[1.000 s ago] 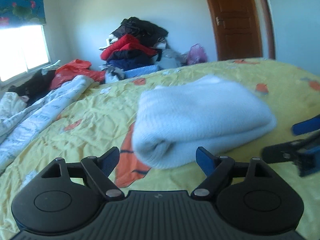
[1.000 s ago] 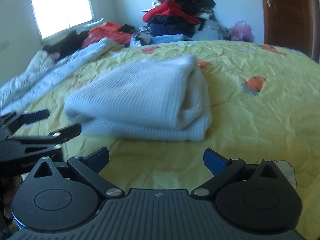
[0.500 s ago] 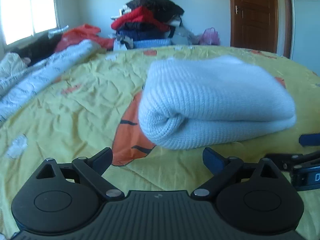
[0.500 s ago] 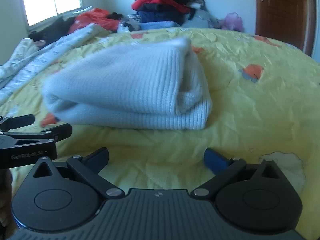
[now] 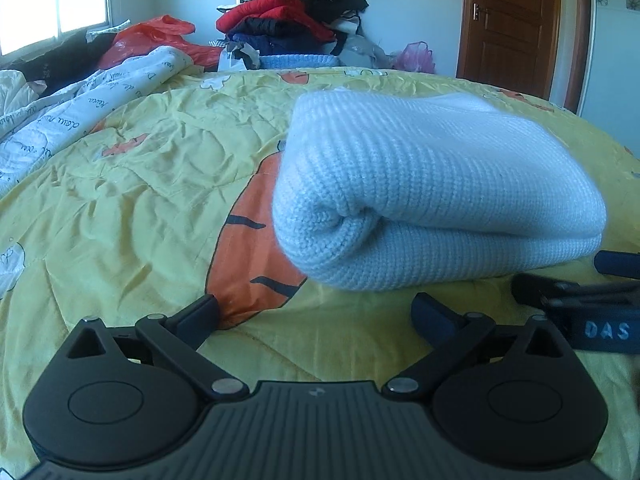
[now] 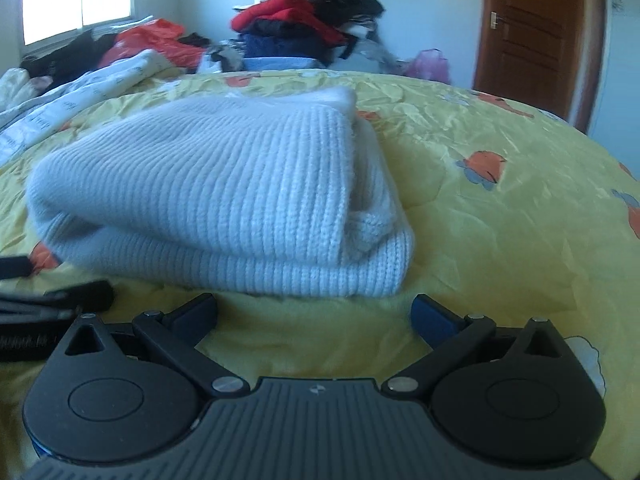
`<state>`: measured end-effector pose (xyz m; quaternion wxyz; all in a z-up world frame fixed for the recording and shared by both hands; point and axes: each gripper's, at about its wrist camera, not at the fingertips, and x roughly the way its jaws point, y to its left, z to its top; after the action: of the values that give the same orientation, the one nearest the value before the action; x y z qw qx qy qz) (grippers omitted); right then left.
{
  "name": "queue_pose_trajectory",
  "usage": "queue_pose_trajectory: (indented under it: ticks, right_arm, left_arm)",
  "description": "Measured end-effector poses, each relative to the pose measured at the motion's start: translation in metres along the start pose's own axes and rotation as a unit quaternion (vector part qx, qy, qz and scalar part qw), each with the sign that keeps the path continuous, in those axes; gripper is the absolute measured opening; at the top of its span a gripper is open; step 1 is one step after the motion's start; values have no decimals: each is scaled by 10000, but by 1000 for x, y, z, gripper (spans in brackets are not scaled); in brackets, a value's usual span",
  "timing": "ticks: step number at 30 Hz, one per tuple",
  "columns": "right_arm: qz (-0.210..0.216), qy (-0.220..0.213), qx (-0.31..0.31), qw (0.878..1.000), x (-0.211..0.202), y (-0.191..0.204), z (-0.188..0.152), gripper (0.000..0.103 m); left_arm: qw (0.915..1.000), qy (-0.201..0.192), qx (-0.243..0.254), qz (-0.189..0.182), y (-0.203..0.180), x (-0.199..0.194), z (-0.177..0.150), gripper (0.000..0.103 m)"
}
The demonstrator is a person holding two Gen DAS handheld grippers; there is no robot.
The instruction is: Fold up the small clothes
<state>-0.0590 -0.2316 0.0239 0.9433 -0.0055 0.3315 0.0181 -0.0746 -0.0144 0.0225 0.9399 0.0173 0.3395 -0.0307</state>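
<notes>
A folded white knit garment [image 5: 440,184] [image 6: 224,184] lies on the yellow bedcover [image 5: 140,184] [image 6: 500,240]. My left gripper [image 5: 316,306] hovers low over the cover just in front of the garment's rolled left end; its jaws are opening and nothing is between them. In the right wrist view my right gripper [image 6: 316,304] sits open before the garment's right end, its fingers apart from the knit. Each gripper shows at the edge of the other's view: the right gripper [image 5: 580,300] and the left gripper [image 6: 60,296].
A heap of dark and red clothes [image 5: 292,12] rises behind the bed. A white printed quilt [image 5: 80,104] and a red plastic bag [image 5: 156,36] lie at the far left below a window. A brown door [image 5: 508,20] stands at the back right.
Both grippers have sunk and come nearer to the folded garment, which now looks larger. The left gripper's fingers have spread wider and its view has levelled.
</notes>
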Motion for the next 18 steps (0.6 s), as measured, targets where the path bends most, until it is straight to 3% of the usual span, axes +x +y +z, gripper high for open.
queue_pose_trajectory:
  ticks: [18]
  right_arm:
    - [-58,-33,36,10000,1,2,-3,103]
  left_arm:
    - [10000,-3,-7,-15,0,2,0,103]
